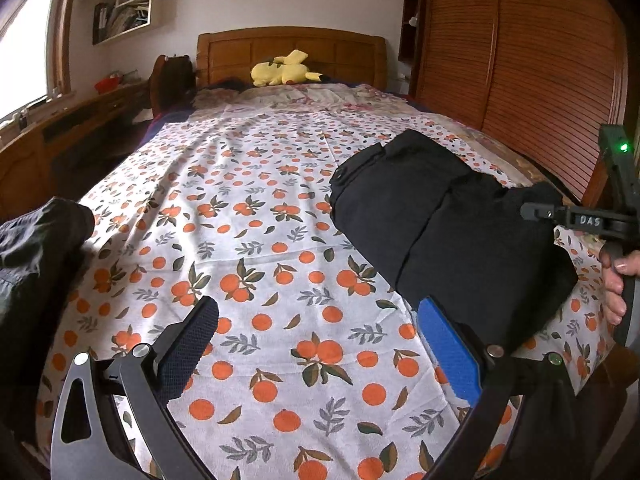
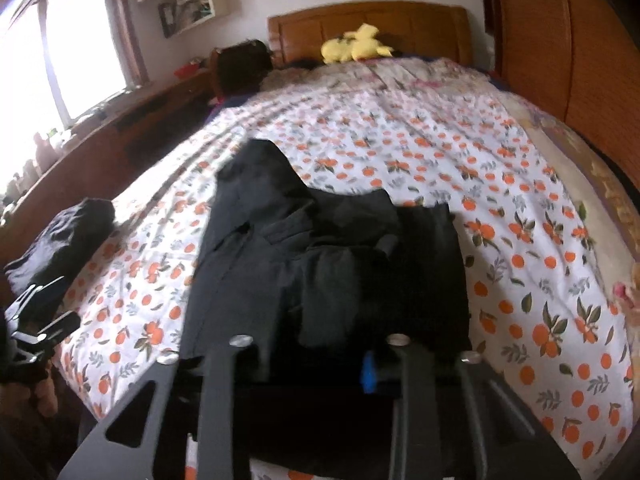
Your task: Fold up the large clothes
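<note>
A black garment [image 1: 440, 220], folded into a thick bundle, lies on the orange-print bedsheet [image 1: 260, 208] towards the right. My left gripper [image 1: 320, 340] is open just above the sheet. Nothing is between its dark pad and blue pad, and the blue pad sits beside the bundle's near edge. In the right wrist view the black garment [image 2: 320, 260] fills the middle. My right gripper [image 2: 320, 360] is at its near edge, jaws narrow, with cloth draped over the fingertips and only a sliver of blue pad showing. From the left wrist view, the right gripper [image 1: 536, 210] reaches the bundle's right side, with a hand [image 1: 616, 280] on its grip.
A second dark garment [image 1: 36, 248] lies bunched at the bed's left edge. A yellow plush toy [image 1: 282, 70] rests by the wooden headboard [image 1: 292, 46]. A slatted wardrobe [image 1: 520, 60] stands to the right and a wooden desk [image 1: 60, 128] under the window to the left.
</note>
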Demonstrator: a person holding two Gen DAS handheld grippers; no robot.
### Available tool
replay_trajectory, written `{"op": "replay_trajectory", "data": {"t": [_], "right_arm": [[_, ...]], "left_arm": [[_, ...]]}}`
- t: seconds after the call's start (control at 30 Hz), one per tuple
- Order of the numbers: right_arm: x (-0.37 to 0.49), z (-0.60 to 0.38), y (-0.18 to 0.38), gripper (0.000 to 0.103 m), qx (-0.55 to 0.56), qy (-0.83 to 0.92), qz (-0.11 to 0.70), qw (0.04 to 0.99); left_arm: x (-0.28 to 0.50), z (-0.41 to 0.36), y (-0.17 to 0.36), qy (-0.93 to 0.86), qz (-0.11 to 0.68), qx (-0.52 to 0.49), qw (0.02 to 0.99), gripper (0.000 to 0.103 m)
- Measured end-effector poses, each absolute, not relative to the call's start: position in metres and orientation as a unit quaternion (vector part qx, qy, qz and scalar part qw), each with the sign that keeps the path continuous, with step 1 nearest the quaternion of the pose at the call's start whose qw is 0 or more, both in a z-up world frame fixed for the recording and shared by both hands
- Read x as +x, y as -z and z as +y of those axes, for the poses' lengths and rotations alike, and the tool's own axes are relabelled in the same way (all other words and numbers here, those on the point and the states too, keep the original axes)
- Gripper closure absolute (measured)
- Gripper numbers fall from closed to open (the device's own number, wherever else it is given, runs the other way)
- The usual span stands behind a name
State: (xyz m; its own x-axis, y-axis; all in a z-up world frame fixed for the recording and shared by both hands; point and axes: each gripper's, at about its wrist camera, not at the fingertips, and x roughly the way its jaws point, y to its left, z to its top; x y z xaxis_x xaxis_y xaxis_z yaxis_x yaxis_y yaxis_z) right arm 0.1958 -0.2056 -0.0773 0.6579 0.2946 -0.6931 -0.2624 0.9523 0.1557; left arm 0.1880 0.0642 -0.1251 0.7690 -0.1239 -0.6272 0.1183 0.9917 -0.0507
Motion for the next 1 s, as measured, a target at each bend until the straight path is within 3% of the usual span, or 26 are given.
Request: {"op": "replay_trajectory", "data": {"t": [0.1, 0.33, 0.57, 0.63, 0.67, 0.7, 0.77, 1.0], "right_arm": [[0.184, -0.205, 0.061, 0.091, 0.019, -0.164, 0.356, 0.92], [0.156, -0.216, 0.029, 0.096, -0.011, -0.163, 0.31, 0.937], [0.158, -0.266, 0.067, 0.095, -0.037, -0.069, 0.338, 0.938], [0.165, -0.289, 0.092, 0.092, 0.004, -0.059, 0.377, 0.924], [0.166, -0.293, 0.099, 0.086, 0.008, -0.057, 0.385, 0.921], [0.164, -0.296, 0.103, 0.071, 0.006, -0.049, 0.388, 0.92], [0.16, -0.297, 0.103, 0.056, 0.0, -0.031, 0.382, 0.924], [0.153, -0.293, 0.066, 0.056, -0.012, -0.034, 0.345, 0.938]], "left_arm": [[0.187, 0.059, 0.123, 0.067, 0.333, 0.001, 0.941, 0.003], [0.186, 0.045, 0.12, 0.077, 0.331, 0.006, 0.941, 0.003], [0.19, 0.029, 0.122, 0.09, 0.334, 0.011, 0.938, 0.003], [0.19, 0.026, 0.122, 0.092, 0.334, 0.012, 0.938, 0.003], [0.19, 0.024, 0.121, 0.094, 0.334, 0.013, 0.938, 0.003], [0.19, 0.024, 0.121, 0.095, 0.334, 0.013, 0.938, 0.003], [0.191, 0.021, 0.121, 0.096, 0.334, 0.014, 0.938, 0.003], [0.192, 0.016, 0.12, 0.101, 0.332, 0.013, 0.938, 0.003]]}}
